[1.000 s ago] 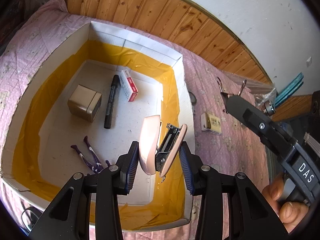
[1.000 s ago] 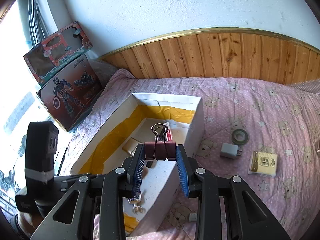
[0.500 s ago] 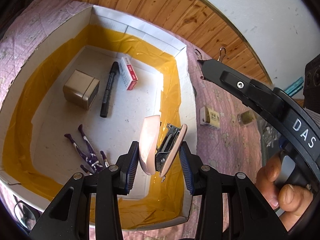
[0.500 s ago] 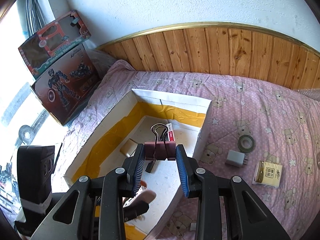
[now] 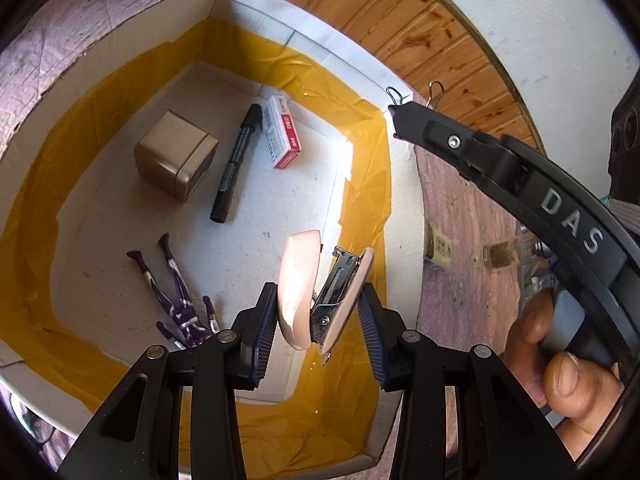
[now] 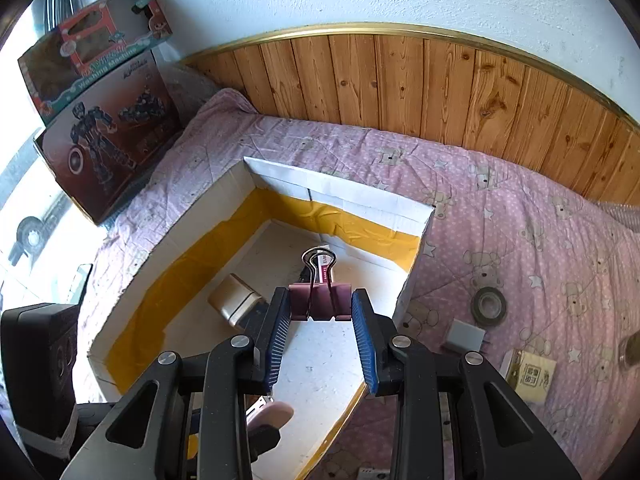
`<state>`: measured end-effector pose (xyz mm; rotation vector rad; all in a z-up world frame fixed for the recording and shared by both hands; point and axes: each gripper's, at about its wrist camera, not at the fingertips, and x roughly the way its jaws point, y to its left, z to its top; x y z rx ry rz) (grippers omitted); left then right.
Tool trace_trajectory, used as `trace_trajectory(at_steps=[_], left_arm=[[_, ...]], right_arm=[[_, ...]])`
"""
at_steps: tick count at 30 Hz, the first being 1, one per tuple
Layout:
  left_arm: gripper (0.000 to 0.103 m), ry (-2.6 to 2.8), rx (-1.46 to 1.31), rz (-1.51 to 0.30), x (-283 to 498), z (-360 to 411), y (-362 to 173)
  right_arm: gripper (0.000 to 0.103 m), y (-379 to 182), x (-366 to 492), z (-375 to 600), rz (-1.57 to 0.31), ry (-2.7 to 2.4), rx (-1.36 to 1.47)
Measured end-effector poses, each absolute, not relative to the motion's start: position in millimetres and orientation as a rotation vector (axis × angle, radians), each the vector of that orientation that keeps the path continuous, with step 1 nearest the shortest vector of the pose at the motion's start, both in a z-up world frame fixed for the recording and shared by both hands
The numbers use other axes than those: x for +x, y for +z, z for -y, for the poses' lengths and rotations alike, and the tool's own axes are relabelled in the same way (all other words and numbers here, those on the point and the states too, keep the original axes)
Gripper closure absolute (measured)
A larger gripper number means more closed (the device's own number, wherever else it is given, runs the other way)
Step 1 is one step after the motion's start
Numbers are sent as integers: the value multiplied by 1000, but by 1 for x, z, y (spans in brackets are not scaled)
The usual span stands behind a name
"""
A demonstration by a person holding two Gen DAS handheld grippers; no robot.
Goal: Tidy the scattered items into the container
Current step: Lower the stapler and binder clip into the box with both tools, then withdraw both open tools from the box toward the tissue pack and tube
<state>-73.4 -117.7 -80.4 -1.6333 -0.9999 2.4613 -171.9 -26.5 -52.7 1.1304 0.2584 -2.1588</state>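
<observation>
Left claw (image 5: 318, 322) clamped on a pink stapler (image 5: 298, 288), hinged open, hanging over the near right part of the white box (image 5: 404, 208), just inside its right wall. Right claw (image 6: 320, 316) gripping a maroon binder clip (image 6: 320, 306) by its sides, wire handles up, poised over the box interior near the far right corner. Yellow tape (image 5: 360, 184) lining the inner walls. On the box floor: a gold tin (image 5: 176, 160), a black marker (image 5: 236, 164) beside it, a red-and-white staple box (image 5: 283, 136) touching nothing, a purple figurine (image 5: 176, 300) near the front. Bare floor open between marker and stapler, and along the right wall. Outside on the pink bedspread (image 6: 520, 208), well apart from the box's right edge: a tape roll (image 6: 487, 305), a grey charger (image 6: 464, 336), a small yellow packet (image 6: 530, 376).
</observation>
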Motion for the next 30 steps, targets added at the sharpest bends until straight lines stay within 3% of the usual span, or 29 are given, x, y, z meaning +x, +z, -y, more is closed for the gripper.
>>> trace_trajectory(at_steps=[18, 30], left_arm=[[61, 2418, -1723, 1121, -86, 124, -97], [58, 2387, -1743, 1177, -89, 129, -100]], right_arm=[[70, -83, -206, 62, -466, -2161, 1216], [69, -92, -223, 60, -446, -2193, 1254]])
